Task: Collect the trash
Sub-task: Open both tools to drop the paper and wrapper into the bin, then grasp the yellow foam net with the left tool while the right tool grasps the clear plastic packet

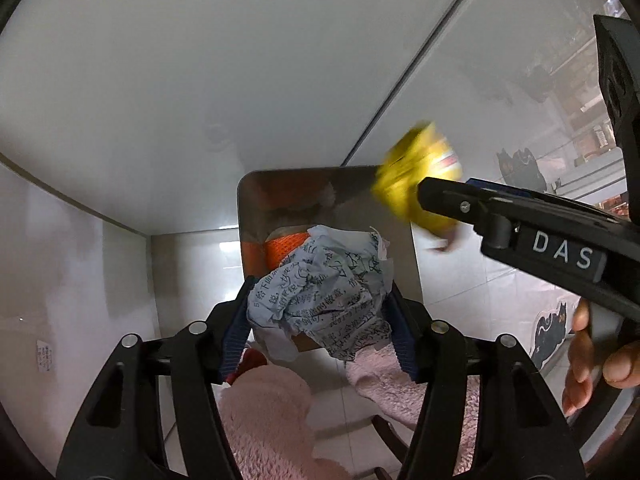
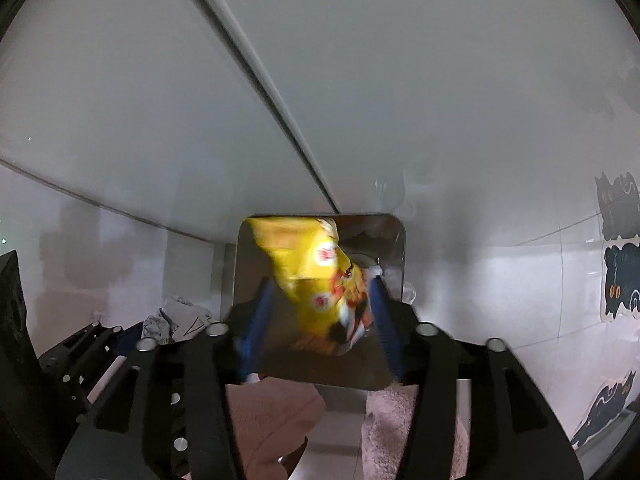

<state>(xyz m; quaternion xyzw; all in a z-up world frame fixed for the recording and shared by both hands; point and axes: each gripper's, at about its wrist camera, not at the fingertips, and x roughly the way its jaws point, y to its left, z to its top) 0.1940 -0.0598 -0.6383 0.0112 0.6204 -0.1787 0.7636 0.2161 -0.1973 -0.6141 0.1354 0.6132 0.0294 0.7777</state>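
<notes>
My left gripper [image 1: 320,304] is shut on a crumpled ball of printed paper [image 1: 320,284], held over the open steel bin [image 1: 280,178], which holds an orange item [image 1: 282,250]. My right gripper [image 2: 320,312] holds a yellow snack wrapper [image 2: 316,272] over the same bin [image 2: 394,236]; the wrapper is blurred and sits between the blue pads, which stand fairly wide. In the left wrist view the right gripper [image 1: 424,196] comes in from the right with the yellow wrapper [image 1: 416,172] at the bin's far right corner. The left gripper and its paper [image 2: 176,320] show at lower left of the right wrist view.
A white table top [image 1: 180,80] with a dark seam spans the upper part of both views. Pink fluffy slippers [image 1: 264,412] and a tiled floor lie below. Black cat stickers [image 2: 618,280] are on the white surface at right. My hand [image 1: 596,360] grips the right tool.
</notes>
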